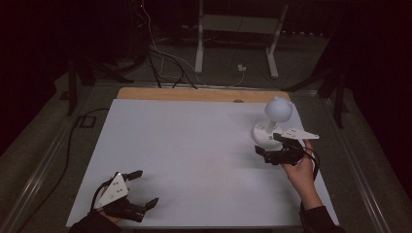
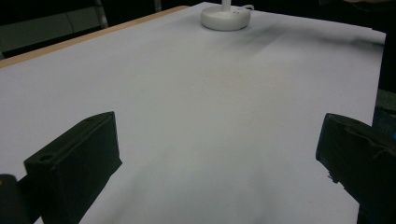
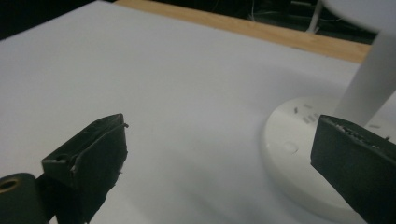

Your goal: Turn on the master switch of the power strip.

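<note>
A small white desk lamp with a round base, a straight stem and a globe-shaped head stands on the white sheet that covers the table, near the sheet's far right corner. The right gripper sits just beside the lamp's base on the near side, its jaws spread wide; in the right gripper view one jaw overlaps the base while the other hangs over bare sheet, and whether either touches the lamp cannot be told. The left gripper rests well apart from the lamp, at the sheet's near left corner, jaws wide with nothing between them. A strip of wooden tabletop shows beyond the lamp.
</note>
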The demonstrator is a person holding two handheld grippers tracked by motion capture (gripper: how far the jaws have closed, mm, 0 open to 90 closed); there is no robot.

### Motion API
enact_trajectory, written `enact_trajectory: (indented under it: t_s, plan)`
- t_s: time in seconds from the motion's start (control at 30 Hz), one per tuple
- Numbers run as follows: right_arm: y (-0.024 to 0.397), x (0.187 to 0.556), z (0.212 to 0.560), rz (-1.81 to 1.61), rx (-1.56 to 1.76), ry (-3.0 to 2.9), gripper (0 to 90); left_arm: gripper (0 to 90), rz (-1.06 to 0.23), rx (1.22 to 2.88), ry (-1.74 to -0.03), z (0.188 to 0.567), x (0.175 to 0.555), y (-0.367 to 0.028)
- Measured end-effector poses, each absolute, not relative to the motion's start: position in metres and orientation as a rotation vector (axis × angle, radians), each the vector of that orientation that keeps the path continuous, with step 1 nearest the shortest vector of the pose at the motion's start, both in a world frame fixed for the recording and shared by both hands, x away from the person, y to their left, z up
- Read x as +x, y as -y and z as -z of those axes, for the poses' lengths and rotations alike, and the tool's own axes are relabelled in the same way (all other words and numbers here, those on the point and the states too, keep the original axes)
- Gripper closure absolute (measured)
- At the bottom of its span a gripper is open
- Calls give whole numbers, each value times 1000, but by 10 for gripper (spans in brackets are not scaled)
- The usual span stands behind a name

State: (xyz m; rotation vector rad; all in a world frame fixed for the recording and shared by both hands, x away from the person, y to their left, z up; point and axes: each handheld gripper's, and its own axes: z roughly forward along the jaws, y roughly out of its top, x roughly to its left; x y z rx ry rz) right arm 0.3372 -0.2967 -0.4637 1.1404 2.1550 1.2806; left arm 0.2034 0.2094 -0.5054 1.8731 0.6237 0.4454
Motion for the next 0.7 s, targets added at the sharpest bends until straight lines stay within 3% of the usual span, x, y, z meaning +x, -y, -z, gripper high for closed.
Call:
enact_trajectory:
  t_s: [0.7]
  plan:
    - [287, 305, 494, -1215, 1068, -2346, 33, 1, -447, 1883, -620, 506, 203, -209]
